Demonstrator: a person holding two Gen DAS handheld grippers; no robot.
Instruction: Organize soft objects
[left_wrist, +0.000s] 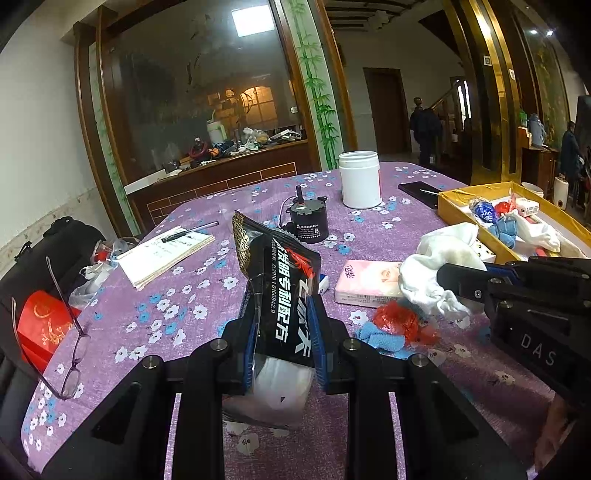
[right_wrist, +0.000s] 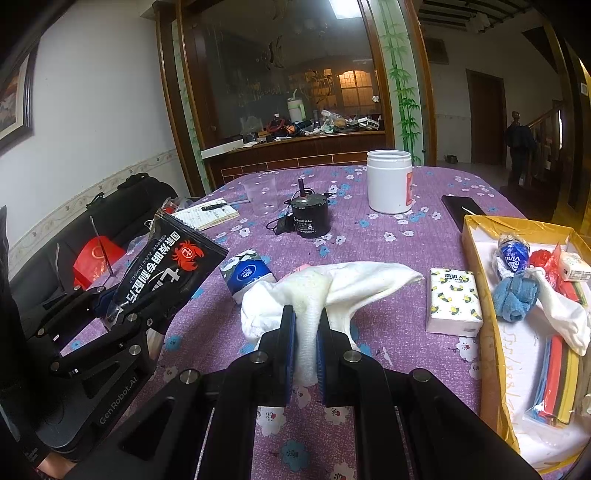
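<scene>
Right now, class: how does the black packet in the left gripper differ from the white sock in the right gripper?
The black packet is glossy and printed and stands stiffly up; the white sock is plain cloth, drooping limply. Each is clamped in a gripper: left gripper, right gripper.

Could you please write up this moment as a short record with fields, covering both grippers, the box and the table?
left gripper: shut on black packet, held upright off the table
right gripper: shut on white sock
yellow box: open, holds blue cloth roll, another white sock, blue wrapped pack, coloured sheets
loose on purple tablecloth: tissue pack, white jar, small motor, notebook with pen
</scene>
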